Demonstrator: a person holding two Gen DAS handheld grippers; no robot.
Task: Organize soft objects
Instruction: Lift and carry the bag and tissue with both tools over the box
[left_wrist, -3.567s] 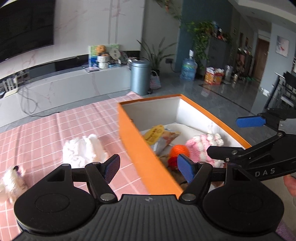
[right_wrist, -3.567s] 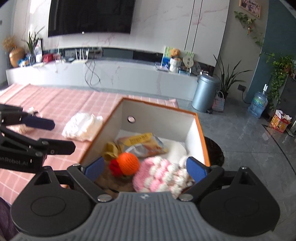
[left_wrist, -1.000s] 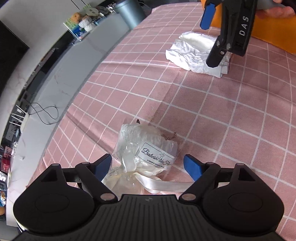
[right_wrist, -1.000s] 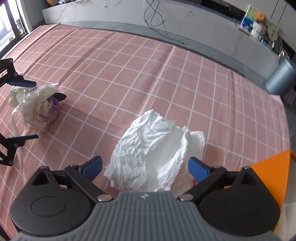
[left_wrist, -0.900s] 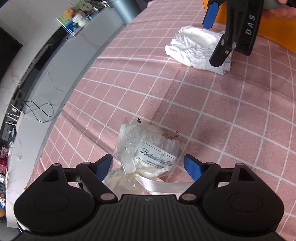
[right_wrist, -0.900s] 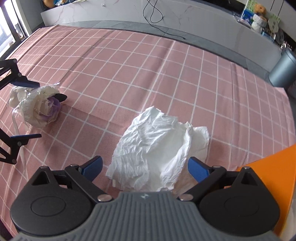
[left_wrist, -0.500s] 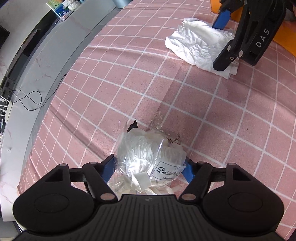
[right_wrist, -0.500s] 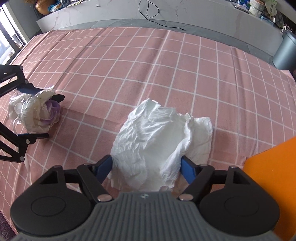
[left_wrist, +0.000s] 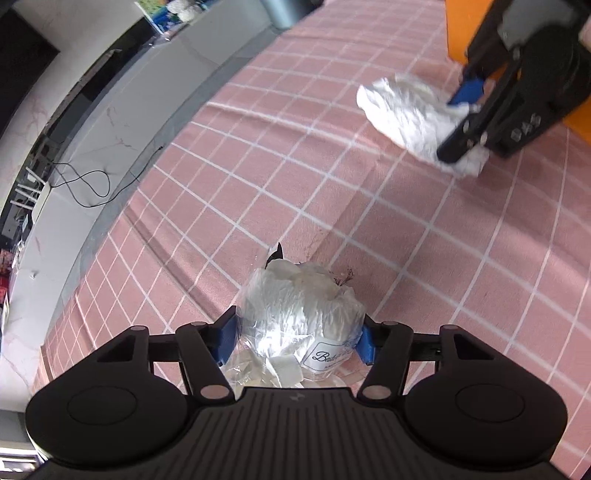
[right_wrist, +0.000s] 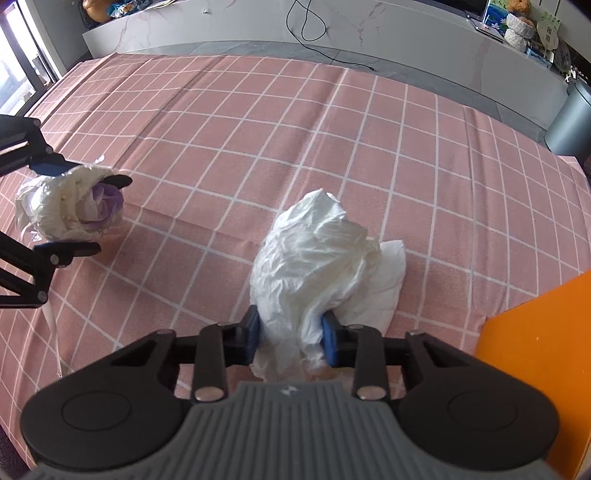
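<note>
Our left gripper (left_wrist: 297, 341) has its blue pads pressed against both sides of a clear-wrapped white bundle (left_wrist: 299, 314), which bears a small script label and shows something purple inside from the right wrist view. The bundle sits on the pink checked tablecloth (left_wrist: 258, 177), toward its left part. Our right gripper (right_wrist: 291, 338) pinches the near end of a crumpled white cloth (right_wrist: 325, 258), the fabric bunched between its blue pads while the rest lies spread on the tablecloth. The two soft things lie well apart. Just beside the white cloth, to its right, stands the orange box (right_wrist: 535, 350), only its outer wall showing.
</note>
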